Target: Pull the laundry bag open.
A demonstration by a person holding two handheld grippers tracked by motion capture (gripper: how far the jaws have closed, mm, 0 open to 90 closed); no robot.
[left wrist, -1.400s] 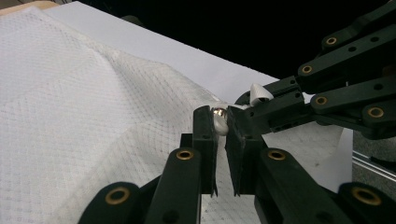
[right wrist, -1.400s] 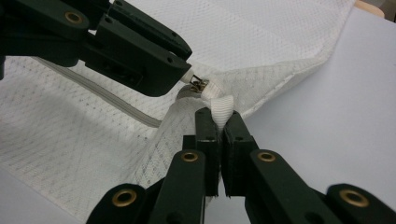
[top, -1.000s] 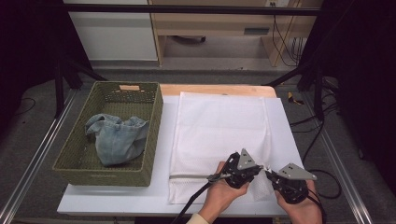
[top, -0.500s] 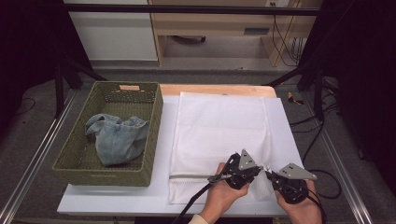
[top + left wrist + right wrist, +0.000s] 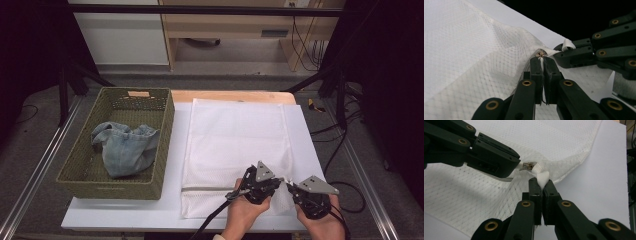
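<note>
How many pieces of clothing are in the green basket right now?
1: a crumpled denim garment lies in the woven basket left of the white mesh laundry bag. Something smaller could be hidden beneath it.

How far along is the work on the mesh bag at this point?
Early stage. Done: the white mesh laundry bag lies flat on the table. In hand: the left gripper is shut on the zipper pull at the bag's near right corner, and the right gripper is shut on the white fabric tab beside it. Left: the zipper looks unopened, and the denim garment sits in the green basket.
</note>
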